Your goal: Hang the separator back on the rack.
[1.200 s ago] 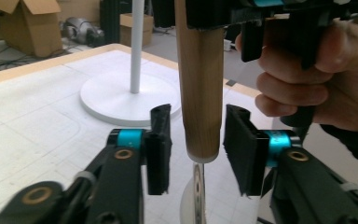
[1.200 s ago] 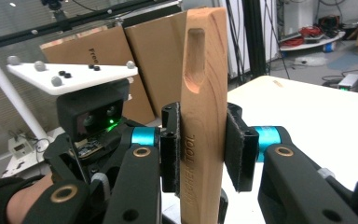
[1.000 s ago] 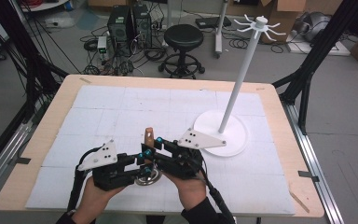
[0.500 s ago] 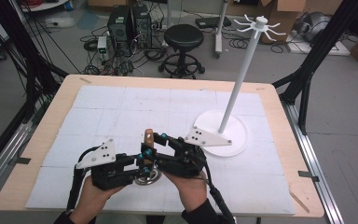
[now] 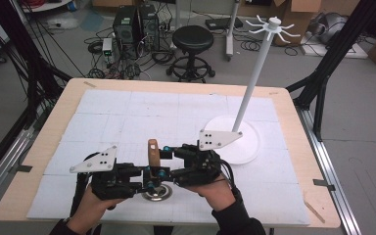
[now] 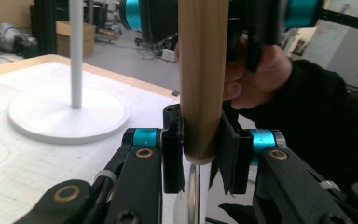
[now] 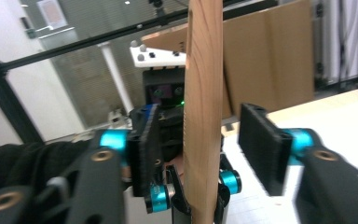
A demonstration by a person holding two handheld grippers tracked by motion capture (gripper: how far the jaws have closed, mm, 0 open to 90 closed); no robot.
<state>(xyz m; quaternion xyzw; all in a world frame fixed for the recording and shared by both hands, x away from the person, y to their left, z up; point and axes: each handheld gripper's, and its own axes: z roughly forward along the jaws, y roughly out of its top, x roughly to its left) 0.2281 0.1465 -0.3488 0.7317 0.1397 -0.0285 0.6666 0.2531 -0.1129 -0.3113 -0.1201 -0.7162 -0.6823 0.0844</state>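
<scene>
An upright wooden handle [image 5: 152,151] rises from a round metal piece [image 5: 157,194] that rests on the table near its front edge. My left gripper [image 5: 150,173] is shut on the handle's lower end; the left gripper view has both pads pressed against the wood [image 6: 203,70], with a shiny metal shaft [image 6: 193,196] below. My right gripper [image 5: 163,151] stands open around the handle higher up. In the right gripper view the handle [image 7: 204,93] stands between the two pads with a gap on each side, wider on the right.
A white stand with a round base [image 5: 247,147], a tall pole [image 5: 254,73] and several hooks on top stands at the right of the table, close behind my right gripper. White gridded mats [image 5: 127,117] cover the wooden tabletop. A stool and cables lie on the floor beyond.
My right gripper has shifted slightly beside the handle's upper part. The left gripper and the handle have stayed where they were.
</scene>
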